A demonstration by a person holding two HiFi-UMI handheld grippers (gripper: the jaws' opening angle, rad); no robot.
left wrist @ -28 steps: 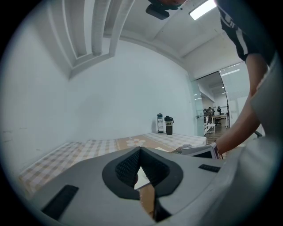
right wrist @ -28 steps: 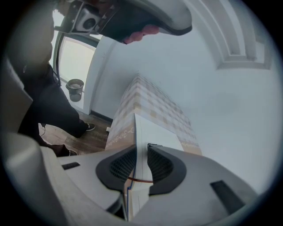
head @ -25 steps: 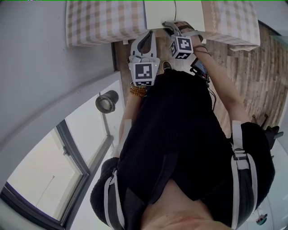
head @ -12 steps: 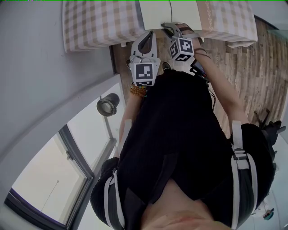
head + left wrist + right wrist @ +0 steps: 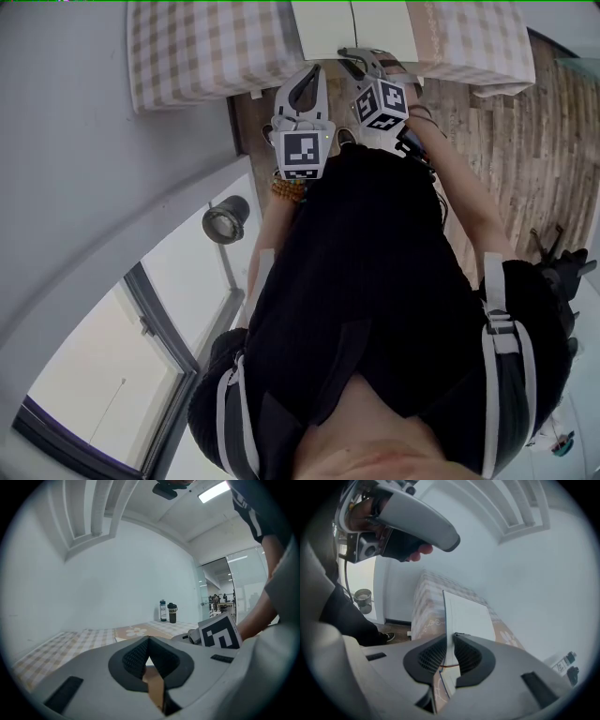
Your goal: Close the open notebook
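Note:
The open notebook (image 5: 352, 28) lies on the checked tablecloth (image 5: 206, 47) at the top of the head view. My right gripper (image 5: 361, 54) reaches onto its near edge. In the right gripper view a white leaf of the notebook (image 5: 466, 616) stands on edge between the dark pads (image 5: 431, 656) of my right gripper (image 5: 452, 637), whose jaws are closing and press on it. My left gripper (image 5: 309, 75) hangs just left of it at the table's edge. Its pads meet at the tips with nothing between them (image 5: 149, 640).
Two bottles (image 5: 162, 610) (image 5: 172, 613) stand at the far end of the table by the white wall. A round bin (image 5: 223, 216) sits on the floor to the left. Wooden floor (image 5: 506, 150) runs to the right of the table.
The right gripper's marker cube has rolled a little and its jaws have drawn in on the leaf. The left gripper has stayed where it was.

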